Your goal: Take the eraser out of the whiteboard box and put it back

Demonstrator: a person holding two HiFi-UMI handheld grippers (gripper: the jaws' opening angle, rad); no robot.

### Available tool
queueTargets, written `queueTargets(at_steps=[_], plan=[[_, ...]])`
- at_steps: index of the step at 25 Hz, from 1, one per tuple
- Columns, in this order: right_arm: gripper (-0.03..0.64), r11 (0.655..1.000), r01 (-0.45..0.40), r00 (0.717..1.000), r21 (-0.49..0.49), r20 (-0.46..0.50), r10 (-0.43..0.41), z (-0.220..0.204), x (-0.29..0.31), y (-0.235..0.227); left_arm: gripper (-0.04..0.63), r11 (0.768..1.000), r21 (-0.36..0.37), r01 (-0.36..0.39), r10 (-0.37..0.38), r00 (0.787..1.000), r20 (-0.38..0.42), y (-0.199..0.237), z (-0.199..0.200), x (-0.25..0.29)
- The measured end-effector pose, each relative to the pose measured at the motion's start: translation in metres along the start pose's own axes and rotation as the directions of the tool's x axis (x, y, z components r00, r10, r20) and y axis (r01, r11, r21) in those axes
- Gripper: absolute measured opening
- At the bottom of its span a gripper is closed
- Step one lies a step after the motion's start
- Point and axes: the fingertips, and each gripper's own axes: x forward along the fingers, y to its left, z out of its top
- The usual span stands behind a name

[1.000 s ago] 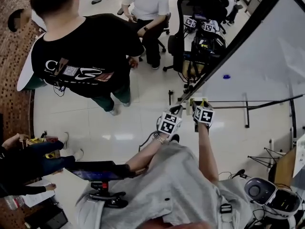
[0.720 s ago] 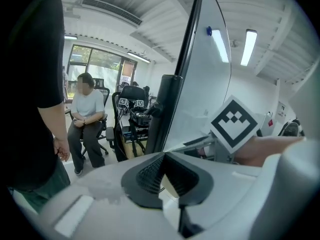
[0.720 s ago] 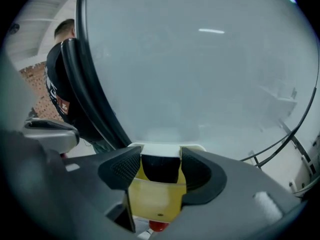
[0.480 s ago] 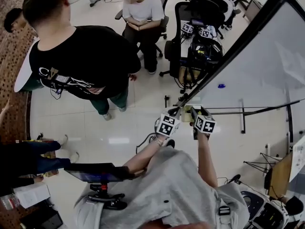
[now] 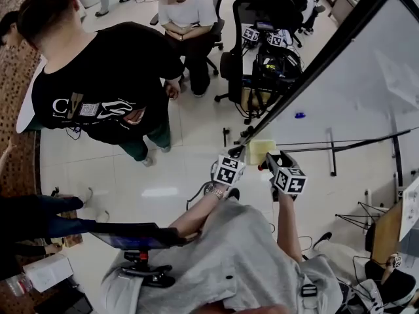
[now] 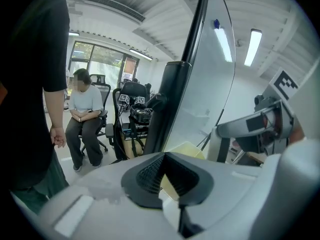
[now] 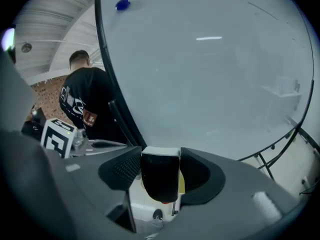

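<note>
The eraser (image 7: 160, 176), black with a white back, sits upright between the pads of my right gripper (image 7: 160, 170), which is shut on it. In the head view the right gripper (image 5: 272, 161) hangs just right of the pale yellow whiteboard box (image 5: 260, 151), a little apart from it. The box sits at the lower edge of the whiteboard (image 5: 353, 77). My left gripper (image 5: 238, 152) reaches the box from the left. In the left gripper view its jaws (image 6: 167, 176) are shut on the yellow box wall (image 6: 181, 151).
A person in a black shirt (image 5: 98, 84) stands close on the left, and another person (image 5: 183, 18) sits on a chair behind. Office chairs and a rig with marker cubes (image 5: 265, 38) stand by the board's far end. A blue magnet (image 5: 299, 115) is on the board. The stand's legs (image 5: 330, 152) cross the floor.
My right gripper has closed on the eraser, lifted and drawn back from the box toward the person. The left gripper has stayed at the box.
</note>
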Motion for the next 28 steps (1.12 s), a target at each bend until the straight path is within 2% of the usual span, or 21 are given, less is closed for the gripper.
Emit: queueTargets(at_steps=[9, 14, 19, 22, 25, 26, 27, 28], plan=[[0.249, 1.000, 0.024, 0.998, 0.021, 0.063, -0.025, -0.004, 0.022, -0.004, 0.006, 1.000, 0.002, -0.001, 0.001, 1.000, 0.004, 0.000, 0.002, -0.003], [0.249, 0.998, 0.052, 0.998, 0.020, 0.031, -0.052, -0.029, 0.032, -0.010, 0.006, 1.000, -0.003, -0.007, 0.007, 1.000, 0.008, 0.003, -0.001, -0.011], [0.252, 0.999, 0.032, 0.996, -0.003, -0.078, -0.032, -0.059, 0.045, -0.003, 0.005, 1.000, -0.013, 0.007, -0.006, 1.000, 0.003, -0.002, -0.009, -0.012], [0.273, 0.999, 0.040, 0.996, 0.014, -0.081, -0.038, -0.065, 0.040, 0.002, 0.006, 0.999, -0.023, 0.025, -0.025, 1.000, 0.003, -0.010, -0.014, -0.018], [0.271, 0.996, 0.090, 0.994, 0.013, -0.064, -0.089, -0.063, 0.031, 0.004, 0.006, 0.998, -0.046, 0.034, -0.034, 0.999, -0.006, -0.017, -0.026, -0.021], [0.263, 0.994, 0.109, 0.992, 0.001, -0.058, -0.109, -0.063, 0.026, 0.004, 0.006, 0.998, -0.054, 0.035, -0.036, 0.999, -0.009, -0.020, -0.030, -0.022], [0.193, 0.993, 0.115, 0.992, -0.016, -0.049, -0.116, -0.063, 0.021, 0.007, 0.006, 0.998, -0.058, 0.035, -0.035, 0.999, -0.011, -0.024, -0.034, -0.024], [0.019, 0.994, 0.102, 0.994, -0.028, -0.036, -0.103, -0.062, 0.015, 0.013, 0.006, 0.998, -0.058, 0.031, -0.032, 0.999, -0.011, -0.029, -0.037, -0.025]])
